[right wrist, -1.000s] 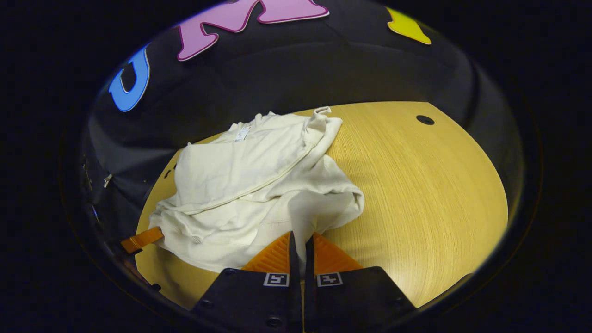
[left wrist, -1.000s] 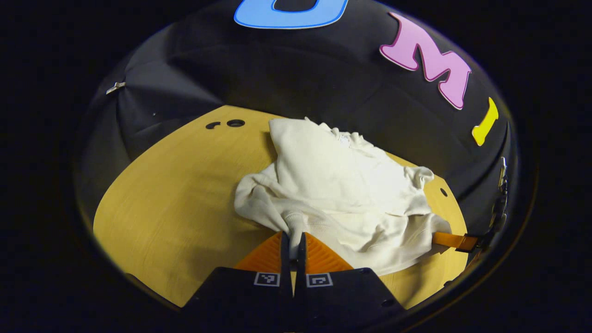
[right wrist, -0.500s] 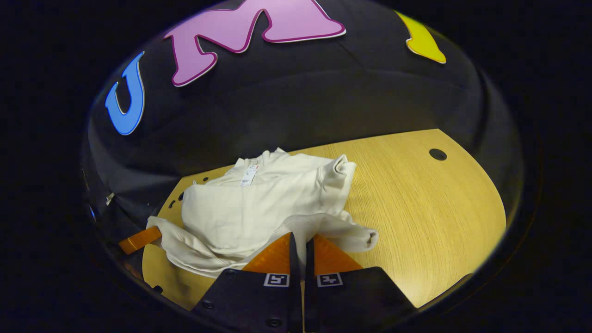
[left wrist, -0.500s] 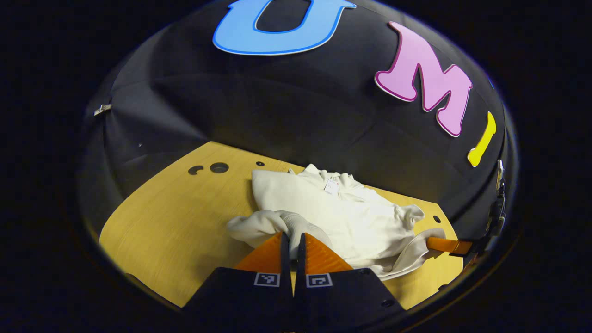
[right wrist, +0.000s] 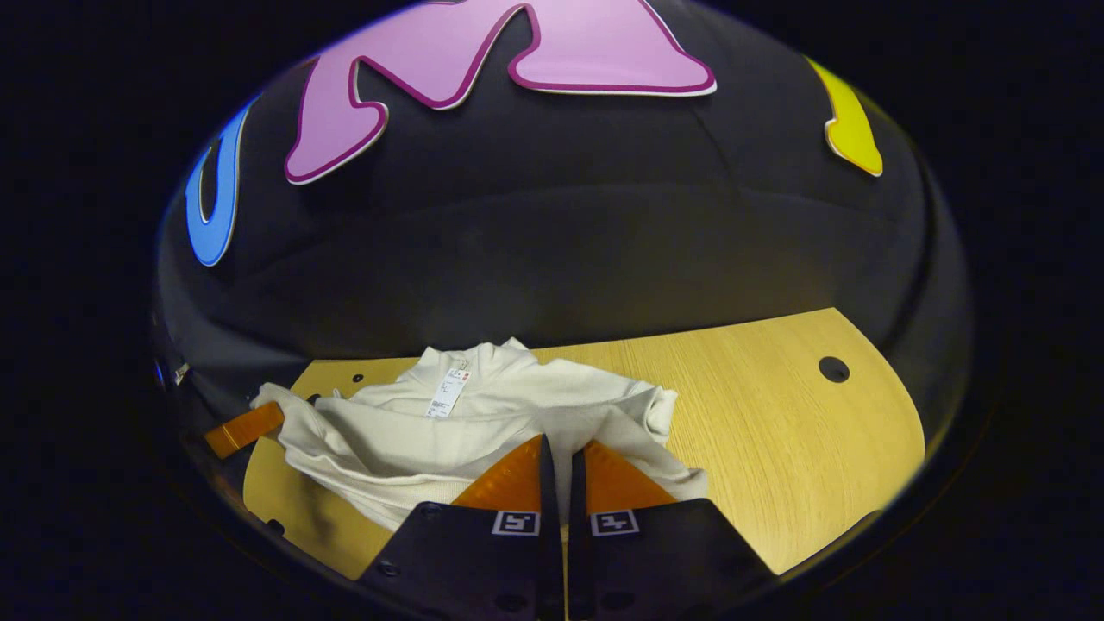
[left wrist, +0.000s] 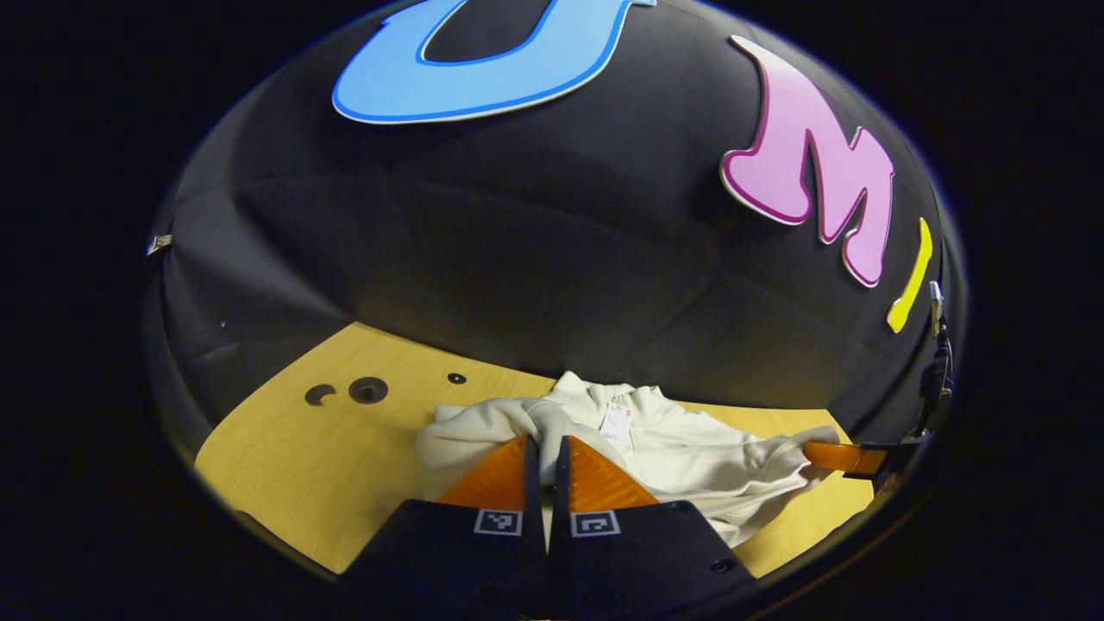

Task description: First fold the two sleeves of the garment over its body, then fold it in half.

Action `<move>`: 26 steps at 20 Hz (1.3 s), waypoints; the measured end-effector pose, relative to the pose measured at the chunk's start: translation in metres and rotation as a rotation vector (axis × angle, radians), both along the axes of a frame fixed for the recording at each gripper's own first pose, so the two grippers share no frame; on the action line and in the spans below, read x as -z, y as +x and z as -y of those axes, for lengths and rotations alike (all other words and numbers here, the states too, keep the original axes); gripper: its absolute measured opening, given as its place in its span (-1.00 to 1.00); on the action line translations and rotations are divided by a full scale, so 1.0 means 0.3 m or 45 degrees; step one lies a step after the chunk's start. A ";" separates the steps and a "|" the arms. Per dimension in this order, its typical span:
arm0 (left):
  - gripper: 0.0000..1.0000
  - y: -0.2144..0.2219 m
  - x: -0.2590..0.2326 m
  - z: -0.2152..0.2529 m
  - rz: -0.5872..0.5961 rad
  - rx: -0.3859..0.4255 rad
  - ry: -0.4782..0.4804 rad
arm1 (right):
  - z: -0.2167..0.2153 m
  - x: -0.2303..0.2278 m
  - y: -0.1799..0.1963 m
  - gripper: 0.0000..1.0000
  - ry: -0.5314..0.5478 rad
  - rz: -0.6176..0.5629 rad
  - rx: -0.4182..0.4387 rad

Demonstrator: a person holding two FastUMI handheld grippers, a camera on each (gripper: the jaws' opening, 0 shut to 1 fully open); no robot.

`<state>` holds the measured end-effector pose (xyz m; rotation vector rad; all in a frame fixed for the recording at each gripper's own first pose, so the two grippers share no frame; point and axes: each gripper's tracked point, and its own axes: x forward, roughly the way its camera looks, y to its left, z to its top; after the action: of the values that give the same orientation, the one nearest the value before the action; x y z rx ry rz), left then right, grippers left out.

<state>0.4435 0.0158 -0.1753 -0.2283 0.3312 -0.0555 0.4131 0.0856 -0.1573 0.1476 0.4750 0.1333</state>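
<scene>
Half-fold in hand: left gripper (left wrist: 542, 457) and right gripper (right wrist: 559, 470) each clamp the cream knit garment (right wrist: 517, 414) on the wooden table (right wrist: 776, 431). Next: lay the hem at the far collar, release.

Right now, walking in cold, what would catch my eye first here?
A rumpled cream garment heaped on the yellow wooden table, its neck tag facing up. Both grippers pinch its cloth: the left gripper and the right gripper.
</scene>
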 end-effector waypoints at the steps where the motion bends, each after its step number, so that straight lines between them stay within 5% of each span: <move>1: -0.88 0.026 0.002 -0.004 0.001 -0.003 0.003 | 0.001 0.002 0.023 -0.87 -0.002 0.005 0.008; 8: -0.88 0.150 0.083 -0.025 -0.075 -0.023 0.007 | 0.010 0.049 0.155 -0.84 -0.050 0.030 0.042; 12: -0.66 0.216 0.108 -0.062 -0.067 -0.048 0.101 | 0.003 0.072 0.205 -0.70 -0.064 0.058 0.055; 13: -0.46 0.226 0.090 -0.063 -0.042 -0.050 0.108 | -0.010 0.064 0.211 -0.46 -0.036 0.074 0.044; 14: -0.70 0.227 0.072 -0.056 -0.019 -0.054 0.099 | -0.015 0.054 0.206 -0.41 -0.014 0.081 0.034; 15: -0.53 0.230 0.052 -0.062 0.002 -0.068 0.088 | -0.024 0.047 0.209 -0.34 0.005 0.089 0.020; 16: -0.31 0.227 0.043 -0.063 0.015 -0.069 0.075 | -0.026 0.035 0.210 0.06 0.010 0.102 0.012; 17: -0.34 0.225 0.035 -0.065 0.020 -0.072 0.073 | -0.023 0.019 0.209 0.26 0.006 0.118 0.006; 19: 0.20 0.204 0.020 -0.080 0.015 -0.083 0.094 | -0.009 -0.018 0.201 0.56 -0.019 0.154 0.003; 20: 0.48 0.196 0.013 -0.083 0.010 -0.091 0.105 | -0.003 -0.035 0.195 0.94 -0.025 0.163 0.001; 26: 0.95 0.083 -0.077 -0.139 -0.013 -0.157 0.111 | 0.042 -0.124 0.078 0.97 -0.052 0.203 0.016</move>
<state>0.4683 0.0574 -0.1522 -0.1627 0.3284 0.0816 0.4365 0.0730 -0.1201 0.0990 0.3175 0.1218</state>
